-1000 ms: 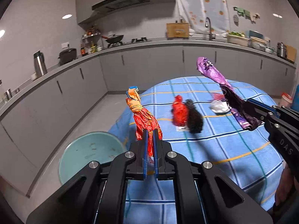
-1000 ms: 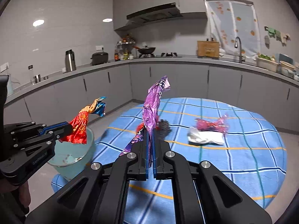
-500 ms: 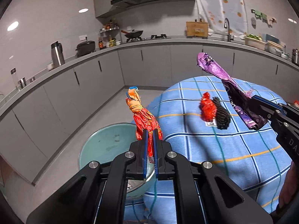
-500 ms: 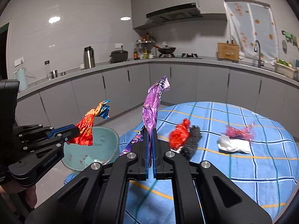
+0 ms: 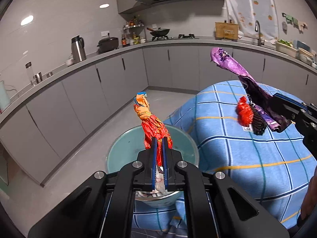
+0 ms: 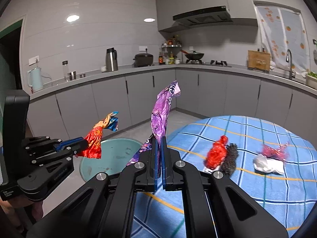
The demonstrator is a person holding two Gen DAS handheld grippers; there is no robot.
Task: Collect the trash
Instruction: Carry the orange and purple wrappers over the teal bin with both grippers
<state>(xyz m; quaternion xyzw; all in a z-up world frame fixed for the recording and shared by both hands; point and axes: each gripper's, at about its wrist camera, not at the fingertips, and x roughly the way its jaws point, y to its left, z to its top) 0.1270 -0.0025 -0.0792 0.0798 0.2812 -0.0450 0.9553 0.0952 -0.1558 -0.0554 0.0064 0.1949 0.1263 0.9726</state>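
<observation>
My left gripper (image 5: 159, 141) is shut on a red-orange wrapper (image 5: 153, 127) and holds it above the teal bin (image 5: 122, 154) on the floor. In the right wrist view the left gripper (image 6: 84, 143) and its wrapper (image 6: 97, 138) hang over the bin (image 6: 111, 158). My right gripper (image 6: 160, 138) is shut on a purple wrapper (image 6: 161, 115), held up beside the table edge; it also shows in the left wrist view (image 5: 245, 79). A red wrapper (image 6: 217, 154) with a black scrap (image 6: 230, 158), a white wad (image 6: 267, 164) and a pink wrapper (image 6: 274, 151) lie on the blue checked tablecloth (image 6: 257, 186).
Grey kitchen cabinets (image 5: 111, 91) and a counter with a kettle, pots and a stove run along the walls. Bare grey floor (image 5: 83, 158) lies between the cabinets and the round table. The bin stands against the table's left edge.
Both grippers have swung left with their wrappers. The bin has come nearer to the centre of view and now lies under the left gripper. The table trash has shifted right in both views.
</observation>
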